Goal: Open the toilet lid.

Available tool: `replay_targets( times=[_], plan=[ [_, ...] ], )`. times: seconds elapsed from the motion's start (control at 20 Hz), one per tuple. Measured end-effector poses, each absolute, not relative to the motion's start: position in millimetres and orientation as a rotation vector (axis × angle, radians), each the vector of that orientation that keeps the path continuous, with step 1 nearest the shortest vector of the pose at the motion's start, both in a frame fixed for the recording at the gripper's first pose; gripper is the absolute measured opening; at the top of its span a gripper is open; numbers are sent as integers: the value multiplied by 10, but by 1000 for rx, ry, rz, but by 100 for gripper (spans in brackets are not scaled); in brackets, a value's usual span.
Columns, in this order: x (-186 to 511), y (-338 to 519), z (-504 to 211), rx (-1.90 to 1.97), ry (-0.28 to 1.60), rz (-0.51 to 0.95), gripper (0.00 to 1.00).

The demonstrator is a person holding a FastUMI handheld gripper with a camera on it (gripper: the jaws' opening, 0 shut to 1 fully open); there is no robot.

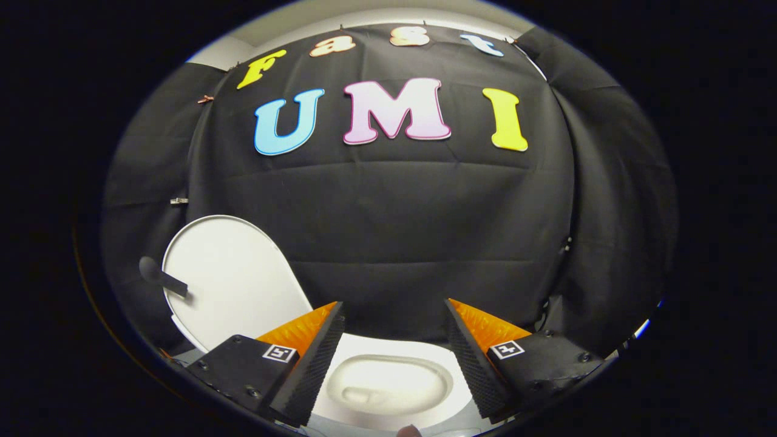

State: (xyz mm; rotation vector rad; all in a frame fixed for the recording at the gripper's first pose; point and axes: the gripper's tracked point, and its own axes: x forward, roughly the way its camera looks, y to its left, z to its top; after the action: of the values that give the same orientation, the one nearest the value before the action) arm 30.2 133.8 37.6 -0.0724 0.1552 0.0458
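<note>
The toilet lid [234,276] is seen raised upright behind the open bowl [388,382], so the task appears done, with the tool [391,352] spread apart, gripping nothing.

- No readable words, brand names or numbers stand on any object here.
- The gripper [394,315] carries two small square marker tags — black-and-white coded patterns, one on each finger's mount — signs, not legible text.
</note>
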Motion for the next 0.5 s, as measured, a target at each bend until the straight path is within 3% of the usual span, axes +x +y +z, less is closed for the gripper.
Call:
replay_targets(
  times=[0.5],
  plan=[
    [201,718,-192,-91,-1,3,99]
  ],
)
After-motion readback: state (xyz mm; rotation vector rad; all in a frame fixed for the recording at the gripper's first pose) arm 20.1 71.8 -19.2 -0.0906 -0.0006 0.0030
